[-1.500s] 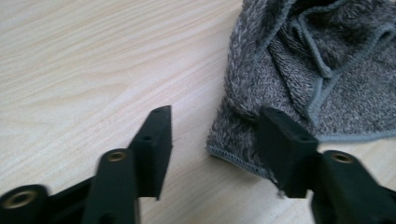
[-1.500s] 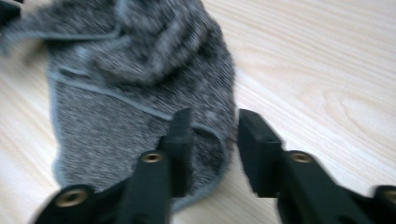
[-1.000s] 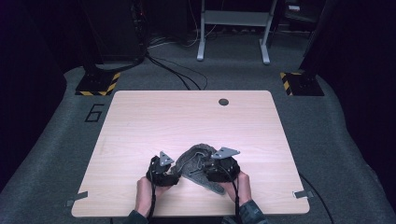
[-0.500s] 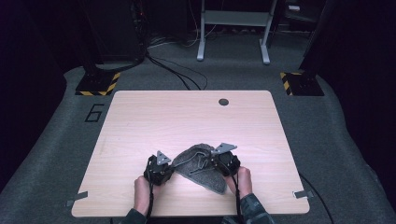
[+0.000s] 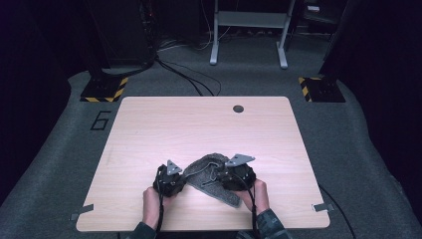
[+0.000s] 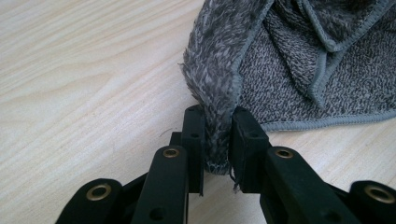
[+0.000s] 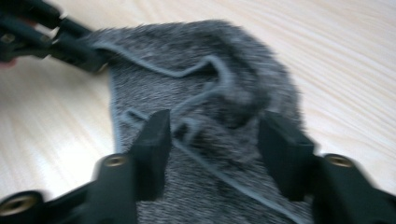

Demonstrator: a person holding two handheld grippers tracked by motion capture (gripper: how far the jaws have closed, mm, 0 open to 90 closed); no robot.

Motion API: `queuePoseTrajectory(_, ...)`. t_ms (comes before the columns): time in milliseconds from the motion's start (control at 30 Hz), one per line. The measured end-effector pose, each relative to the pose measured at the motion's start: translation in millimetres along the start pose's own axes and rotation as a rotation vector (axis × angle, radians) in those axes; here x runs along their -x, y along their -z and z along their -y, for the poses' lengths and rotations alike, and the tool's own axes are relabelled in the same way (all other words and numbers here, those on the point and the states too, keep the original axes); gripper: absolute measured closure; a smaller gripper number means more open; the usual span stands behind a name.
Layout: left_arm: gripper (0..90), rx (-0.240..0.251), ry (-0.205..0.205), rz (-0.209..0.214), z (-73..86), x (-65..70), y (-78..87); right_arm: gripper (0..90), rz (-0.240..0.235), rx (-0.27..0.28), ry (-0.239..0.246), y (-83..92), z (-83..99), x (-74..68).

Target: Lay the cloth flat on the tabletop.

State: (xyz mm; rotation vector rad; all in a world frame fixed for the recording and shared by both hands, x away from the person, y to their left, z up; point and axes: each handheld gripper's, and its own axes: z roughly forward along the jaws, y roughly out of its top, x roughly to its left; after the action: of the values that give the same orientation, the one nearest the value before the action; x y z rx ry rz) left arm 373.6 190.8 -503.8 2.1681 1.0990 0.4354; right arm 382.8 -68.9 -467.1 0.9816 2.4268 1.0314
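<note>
I kept the left hand-held gripper [image 6: 217, 140] pinched on a fold of the grey towel [image 5: 209, 174], anchoring it near the surface's [image 5: 199, 124] front edge, while the right hand-held gripper [image 7: 212, 154], jaws just reopened wide, straddled the bunched middle for a fresh grip.

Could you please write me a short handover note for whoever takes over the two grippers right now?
Left gripper: jaws shut on a corner of the grey cloth.
Right gripper: jaws apart over the cloth, having just been opening; the blurred frame shows nothing pinched.
Cloth: crumpled, partly folded over, near the front edge of the wooden table, between both grippers.
Done: one corner gripped.
Left: probably take a second hold with the right gripper, then spread or fold the cloth.
</note>
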Motion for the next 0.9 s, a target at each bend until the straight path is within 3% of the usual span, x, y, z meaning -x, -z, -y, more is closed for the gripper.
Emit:
queuePoseTrajectory(100,78.0,-0.001,0.002,-0.003,0.0,0.2,-0.2,44.5,0.010,-0.034,0.041,-9.8,-0.9,-10.4)
queuePoseTrajectory(233,82.9,-0.008,-0.009,-0.003,0.2,-1.8,0.8,75.7,0.028,-0.088,0.074,-21.6,2.4,-12.0)
queuePoseTrajectory(300,83.8,0.003,-0.001,-0.010,0.5,-2.1,1.1,83.9,0.036,-0.085,0.052,-21.9,4.6,-8.0)
queuePoseTrajectory(900,85.0,0.010,-0.008,-0.021,-2.5,-8.3,6.9,86.7,0.144,0.005,-0.147,19.2,14.0,56.2)
